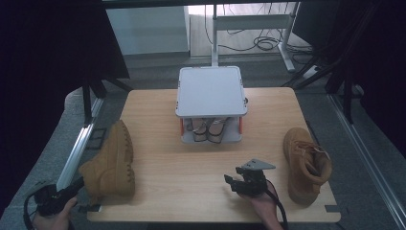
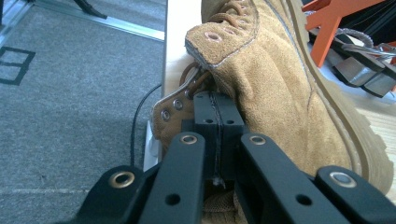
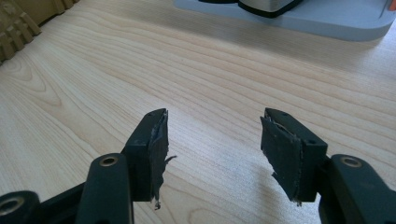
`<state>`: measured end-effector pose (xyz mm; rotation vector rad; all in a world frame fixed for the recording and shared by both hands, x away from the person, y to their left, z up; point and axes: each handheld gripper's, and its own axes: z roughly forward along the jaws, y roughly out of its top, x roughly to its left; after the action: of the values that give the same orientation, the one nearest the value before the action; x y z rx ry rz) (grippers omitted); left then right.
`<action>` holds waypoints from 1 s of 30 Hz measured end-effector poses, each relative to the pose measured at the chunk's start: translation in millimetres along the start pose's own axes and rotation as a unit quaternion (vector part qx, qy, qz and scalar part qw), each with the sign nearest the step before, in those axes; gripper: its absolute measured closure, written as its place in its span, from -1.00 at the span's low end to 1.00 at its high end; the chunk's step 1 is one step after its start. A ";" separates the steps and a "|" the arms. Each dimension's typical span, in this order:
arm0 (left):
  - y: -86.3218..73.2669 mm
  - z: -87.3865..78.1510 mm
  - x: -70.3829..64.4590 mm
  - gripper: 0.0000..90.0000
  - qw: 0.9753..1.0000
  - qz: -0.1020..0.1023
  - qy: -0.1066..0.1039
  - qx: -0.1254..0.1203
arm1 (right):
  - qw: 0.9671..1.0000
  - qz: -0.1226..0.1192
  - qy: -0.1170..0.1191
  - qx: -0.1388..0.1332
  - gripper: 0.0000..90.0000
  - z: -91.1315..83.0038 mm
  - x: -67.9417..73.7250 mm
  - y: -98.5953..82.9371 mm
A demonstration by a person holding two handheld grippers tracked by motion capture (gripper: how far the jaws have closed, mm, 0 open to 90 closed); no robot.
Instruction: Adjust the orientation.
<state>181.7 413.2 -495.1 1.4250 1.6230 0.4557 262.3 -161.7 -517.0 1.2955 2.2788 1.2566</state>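
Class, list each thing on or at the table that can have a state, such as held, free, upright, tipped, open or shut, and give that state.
Left boot: tipped on its side, gripped at the collar.
Right boot: lying tilted, free, untouched.
Left gripper: shut on the left boot.
Right gripper: open, empty, above bare table.
Grey rack: upright, shoes on its lower shelf.

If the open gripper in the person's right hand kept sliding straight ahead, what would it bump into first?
Probably the grey shoe rack. The right gripper has open fingers above bare table, with the rack's base straight ahead, though depth is hard to judge.
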 end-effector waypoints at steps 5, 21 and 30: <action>3.9 -0.3 -5.6 0.99 1.000 0.000 -0.012 -0.009 | 1.000 0.002 0.006 0.003 -0.08 1.0 0.6 -0.1; 15.4 2.8 -17.0 0.99 0.998 -0.005 -0.060 -0.016 | 1.000 0.010 0.003 -0.005 -0.08 -1.3 -2.1 0.3; 13.7 24.3 -35.7 0.99 0.997 0.018 -0.076 0.017 | 1.000 0.016 -0.005 -0.009 -0.08 -3.7 -4.8 0.4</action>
<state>206.8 377.2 -484.0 1.4792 1.4915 0.3339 263.2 -167.4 -515.5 1.3344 2.2435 1.2764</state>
